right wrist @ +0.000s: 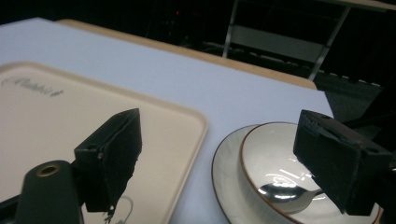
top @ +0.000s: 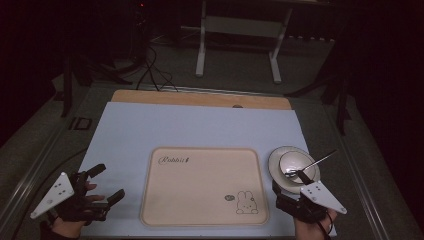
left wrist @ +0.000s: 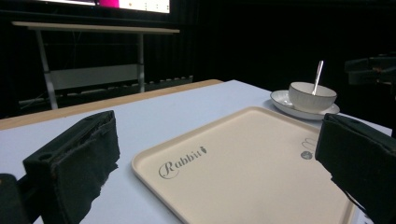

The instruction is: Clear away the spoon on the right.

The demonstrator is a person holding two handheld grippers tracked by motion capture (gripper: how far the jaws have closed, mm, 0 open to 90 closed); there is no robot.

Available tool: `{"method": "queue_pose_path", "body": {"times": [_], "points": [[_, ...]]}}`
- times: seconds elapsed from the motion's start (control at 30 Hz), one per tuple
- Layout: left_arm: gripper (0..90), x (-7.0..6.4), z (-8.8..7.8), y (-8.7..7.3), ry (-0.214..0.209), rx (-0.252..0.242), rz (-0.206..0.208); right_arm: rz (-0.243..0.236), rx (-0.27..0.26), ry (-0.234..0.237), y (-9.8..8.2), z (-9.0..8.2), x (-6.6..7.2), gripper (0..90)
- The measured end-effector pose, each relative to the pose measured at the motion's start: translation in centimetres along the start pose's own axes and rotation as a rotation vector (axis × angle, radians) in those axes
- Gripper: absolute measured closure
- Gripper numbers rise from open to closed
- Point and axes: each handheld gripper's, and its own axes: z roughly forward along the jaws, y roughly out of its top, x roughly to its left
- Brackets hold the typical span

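Note:
A cream tray point(top: 202, 185) with a rabbit drawing lies in the middle of the table. To its right a white bowl point(top: 295, 166) sits on a saucer point(top: 274, 162), with a metal spoon point(top: 315, 161) leaning in it. My right gripper point(top: 289, 182) is open just in front of the saucer; the right gripper view has its jaws either side of the bowl point(right wrist: 271, 154) and the tray's corner point(right wrist: 70, 121). My left gripper point(top: 107, 183) is open left of the tray, empty, facing the tray point(left wrist: 243, 154) and the distant bowl point(left wrist: 312, 95).
A pale blue mat point(top: 200, 125) covers the table, with a wooden strip point(top: 200, 98) showing along the far edge. Beyond it stand a white frame's legs point(top: 235, 45) and cables point(top: 155, 70) on the dark floor.

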Motion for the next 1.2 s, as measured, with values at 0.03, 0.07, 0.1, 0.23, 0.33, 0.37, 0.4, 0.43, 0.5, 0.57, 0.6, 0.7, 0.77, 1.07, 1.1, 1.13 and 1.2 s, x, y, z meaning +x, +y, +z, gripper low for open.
{"method": "queue_pose_path", "body": {"times": [0.03, 0.07, 0.1, 0.23, 0.33, 0.37, 0.4, 0.43, 0.5, 0.57, 0.6, 0.7, 0.77, 1.07, 1.1, 1.13, 1.2], "points": [[0.0, 0.0, 0.0, 0.0, -0.001, -0.003, -0.002, -0.006, 0.001, 0.002, 0.1, -0.1, 0.2, 15.1], [0.0, 0.0, -0.1, 0.1, -0.001, -0.006, -0.001, -0.013, -0.006, 0.002, 0.2, -0.2, 0.3, 15.1], [0.0, -0.1, -0.1, 0.1, -0.003, -0.009, 0.001, -0.013, -0.006, 0.002, 0.2, -0.2, 0.3, 15.1], [0.0, -0.3, 0.0, 0.1, -0.008, 0.007, 0.016, -0.033, -0.038, 0.030, 1.0, -1.0, 1.1, 13.3], [0.0, -0.3, 0.1, 0.1, -0.012, 0.006, 0.017, -0.060, -0.047, 0.036, 1.4, -1.3, 1.4, 13.0], [0.0, -0.3, 0.1, 0.1, -0.013, 0.007, 0.018, -0.085, -0.063, 0.044, 1.9, -1.6, 1.7, 13.0], [0.0, -0.3, 0.1, 0.1, -0.016, 0.008, 0.017, -0.096, -0.071, 0.045, 2.2, -1.8, 1.8, 13.0], [0.0, -0.3, 0.1, 0.1, -0.017, 0.009, 0.017, -0.101, -0.078, 0.044, 2.5, -2.1, 1.8, 13.2], [0.0, -0.4, 0.1, 0.1, -0.019, 0.014, 0.020, -0.111, -0.098, 0.055, 3.2, -2.5, 1.7, 13.5], [0.0, -0.4, 0.2, 0.1, -0.022, 0.014, 0.022, -0.122, -0.116, 0.049, 3.9, -2.8, 1.5, 13.7], [0.0, -0.4, 0.2, 0.1, -0.022, 0.014, 0.022, -0.121, -0.124, 0.040, 4.3, -2.9, 1.3, 13.6], [0.0, -0.4, 0.1, 0.1, -0.021, 0.013, 0.021, -0.104, -0.138, 0.039, 5.0, -3.2, 0.7, 12.9], [0.0, -0.4, 0.1, 0.1, -0.020, 0.014, 0.019, -0.087, -0.141, 0.046, 5.3, -3.2, 0.3, 12.6], [0.0, -0.4, 0.2, 0.0, -0.020, 0.022, 0.021, -0.030, -0.098, 0.074, 7.0, -1.9, -3.5, 10.9], [0.0, -0.4, 0.2, 0.0, -0.020, 0.022, 0.022, -0.017, -0.097, 0.084, 7.1, -1.7, -4.0, 10.8], [0.0, -0.4, 0.2, 0.0, -0.020, 0.022, 0.022, -0.017, -0.097, 0.084, 7.1, -1.7, -4.0, 10.8], [0.0, -0.4, 0.3, 0.0, -0.019, 0.025, 0.024, 0.016, -0.095, 0.096, 7.4, -1.4, -5.4, 10.1]]}}
